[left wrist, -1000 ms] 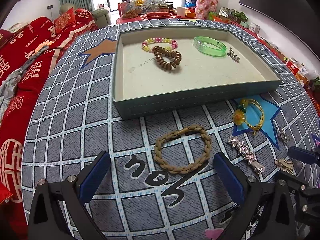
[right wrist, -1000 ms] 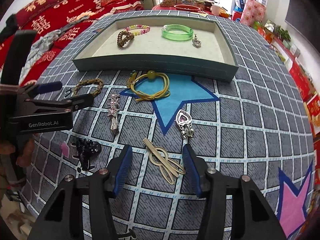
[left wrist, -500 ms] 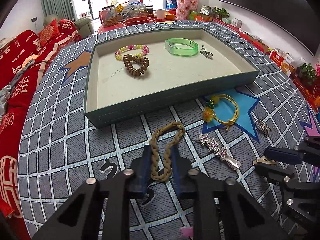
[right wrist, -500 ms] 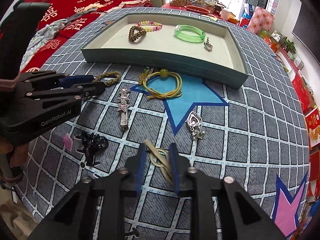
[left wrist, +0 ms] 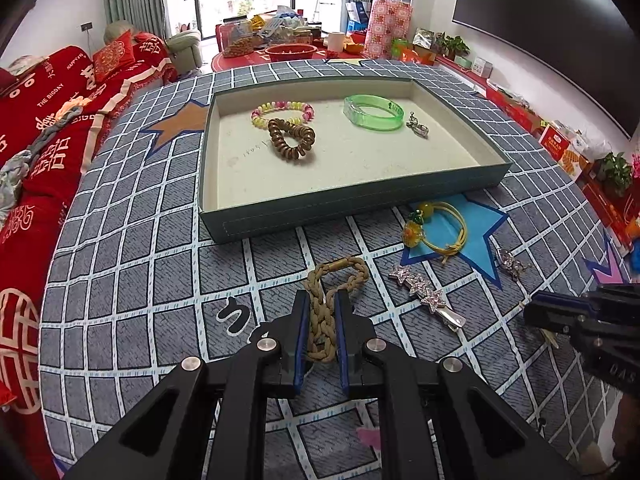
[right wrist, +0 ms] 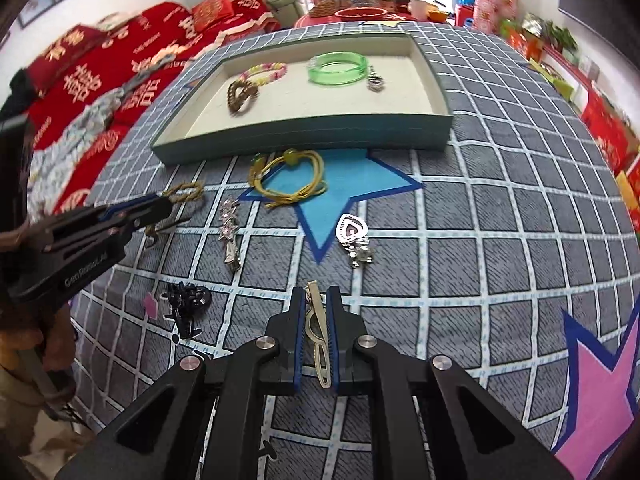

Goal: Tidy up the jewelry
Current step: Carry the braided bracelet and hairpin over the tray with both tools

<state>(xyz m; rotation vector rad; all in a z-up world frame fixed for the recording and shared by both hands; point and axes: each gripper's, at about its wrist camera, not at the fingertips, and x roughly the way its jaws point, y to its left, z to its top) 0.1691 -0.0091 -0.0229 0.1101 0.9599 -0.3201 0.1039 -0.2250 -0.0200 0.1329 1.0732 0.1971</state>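
The tail of the braided band [left wrist: 325, 312] was hidden between the pads of the left gripper [left wrist: 323, 322], which pinched it, its loop poking out toward twelve o'clock. Only the right wrist view showed the black claw clip [right wrist: 187, 307] at nine o'clock of the right gripper [right wrist: 317, 322]. That gripper's jaws had just been closing and clamped a gold hair clip [right wrist: 318, 332] upright between them.

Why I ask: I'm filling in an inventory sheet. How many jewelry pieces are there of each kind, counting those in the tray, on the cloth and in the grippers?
Bracelets: 3 (beaded bracelet, green bangle, braided bracelet)
Hair ties: 2 (brown coil tie, yellow tie)
Hair clips: 3 (star clip, black claw clip, gold clip)
Silver pendants: 2 (small pendant, heart pendant)
Total: 10
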